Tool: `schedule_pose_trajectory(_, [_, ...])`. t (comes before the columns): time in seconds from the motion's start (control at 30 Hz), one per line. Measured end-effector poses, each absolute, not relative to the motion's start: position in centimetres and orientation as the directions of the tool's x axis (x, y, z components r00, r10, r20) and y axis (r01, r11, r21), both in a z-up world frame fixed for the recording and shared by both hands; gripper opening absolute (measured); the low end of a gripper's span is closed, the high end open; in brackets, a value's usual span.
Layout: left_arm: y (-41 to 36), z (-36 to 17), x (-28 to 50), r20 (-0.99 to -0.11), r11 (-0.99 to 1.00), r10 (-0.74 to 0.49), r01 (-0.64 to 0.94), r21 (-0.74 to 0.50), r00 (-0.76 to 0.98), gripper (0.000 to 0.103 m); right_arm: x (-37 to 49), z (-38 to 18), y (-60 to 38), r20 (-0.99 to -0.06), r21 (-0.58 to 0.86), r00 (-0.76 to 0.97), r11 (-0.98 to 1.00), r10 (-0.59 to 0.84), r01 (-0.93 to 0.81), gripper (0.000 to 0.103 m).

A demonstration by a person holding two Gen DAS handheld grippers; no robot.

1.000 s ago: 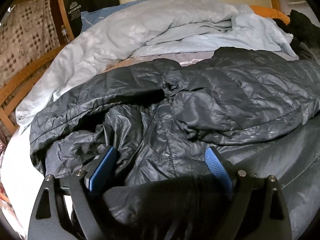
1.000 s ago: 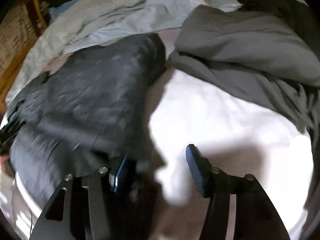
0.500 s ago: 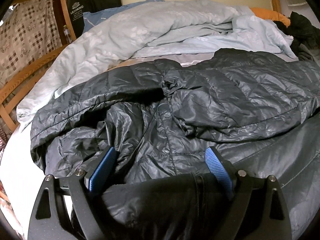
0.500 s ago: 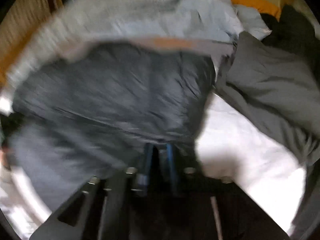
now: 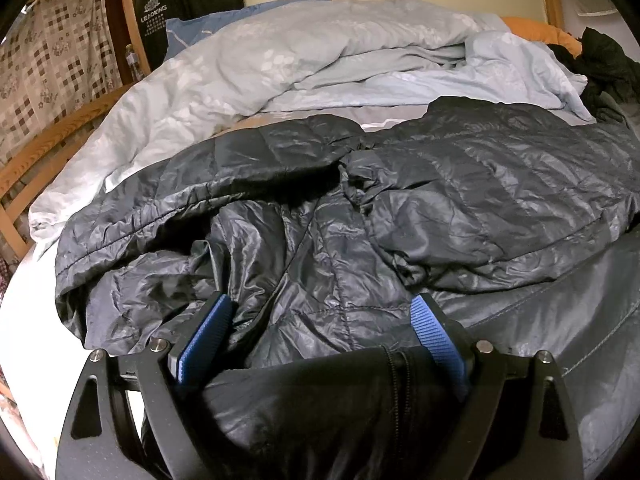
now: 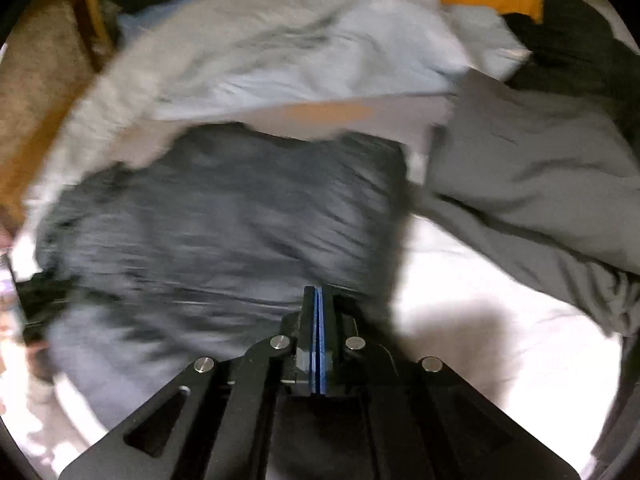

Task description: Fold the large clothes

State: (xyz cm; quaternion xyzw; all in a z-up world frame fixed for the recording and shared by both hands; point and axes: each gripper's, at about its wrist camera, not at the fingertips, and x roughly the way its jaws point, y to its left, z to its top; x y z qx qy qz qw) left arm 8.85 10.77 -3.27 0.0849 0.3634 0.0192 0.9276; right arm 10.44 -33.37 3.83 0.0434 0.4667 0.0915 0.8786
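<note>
A dark quilted puffer jacket (image 5: pixel 460 184) lies crumpled across the bed. Its black collar with a zip is bunched low in the left wrist view. My left gripper (image 5: pixel 320 304) stands wide open over it, and the collar fabric fills the space between its blue pads (image 5: pixel 208 336). The right wrist view is blurred. In it the jacket (image 6: pixel 224 208) is spread on the white sheet (image 6: pixel 460 320). My right gripper (image 6: pixel 318 292) is shut, pads pressed together at the jacket's near edge. No fabric shows between them.
A rumpled light blue duvet (image 5: pixel 300 52) is heaped behind the jacket. A grey garment (image 6: pixel 540 160) lies to the right, with black clothes (image 5: pixel 608 64) and an orange pillow (image 5: pixel 536 32) beyond. A wooden bed frame (image 5: pixel 48 136) runs along the left.
My right gripper shut from wide open and swung left, from the bare sheet to the jacket's edge. The left gripper and the collar stayed as they were.
</note>
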Motion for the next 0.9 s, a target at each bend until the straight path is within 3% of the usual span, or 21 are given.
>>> schedule_pose_trajectory(0.13, [10.8,-3.3,8.9,-0.671,0.985,0.097,0.026,0.171,0.736,0.091,9.8,2.9,-30.1,-0.857,0.145,0.460,0.965,0.232,-0.217,0.000])
schedule_pose_trajectory(0.3, [10.8,-3.3,8.8,-0.670,0.985,0.096,0.027,0.171,0.736,0.091,12.4,-1.3,-30.5,-0.902,-0.025,0.430,0.995,0.020,-0.098,0.000])
schedule_pose_trajectory(0.47, [10.8,-3.3,8.8,-0.670,0.985,0.096,0.026,0.170,0.736,0.091,12.6,0.1,-33.7,-0.859,0.164,0.495,0.986,0.129,0.027,0.000])
schedule_pose_trajectory(0.77, [10.9,-3.3,8.8,-0.670,0.985,0.096,0.026,0.171,0.737,0.091,9.6,3.2,-27.1,-0.835,0.245,0.446,0.943,0.323,-0.226,0.000])
schedule_pose_trajectory(0.9, [10.9,-3.3,8.8,-0.669,0.985,0.096,0.026,0.170,0.737,0.091,11.7,-0.7,-26.0,-0.894,0.177,0.375,0.963,0.244,-0.205,0.000])
